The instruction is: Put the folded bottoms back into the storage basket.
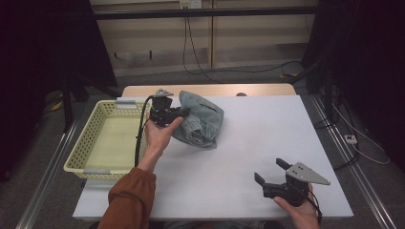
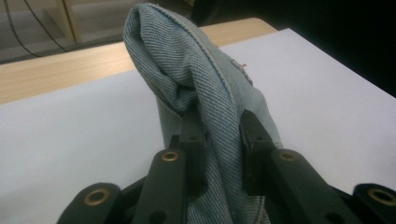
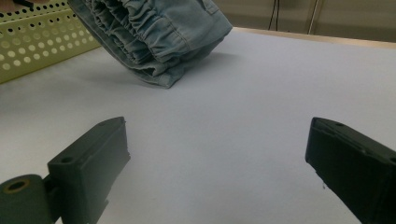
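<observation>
Left claw [image 1: 183,113] is clamped on a fold of the folded denim garment [image 1: 200,119]; in the left gripper view both jaws pinch the cloth [image 2: 205,93] between them, nearly closed. The garment is part-lifted: its gripped edge is raised, while its lower, elastic-gathered end [image 3: 154,42] sits low over the white tabletop [image 1: 267,138], possibly touching it; contact cannot be confirmed. It sits near the far left of the tabletop, just beside the yellow perforated basket [image 1: 90,138].

Right claw [image 1: 270,170] rests near the front right of the tabletop, well apart from the garment, jaws wide open, holding nothing.

Progress, judged: grasp is made and lift is under way. Basket interior looks bare, so the transfer into it, if that is the goal, is not yet done. Left to do: clear the basket rim, lower, release.
</observation>
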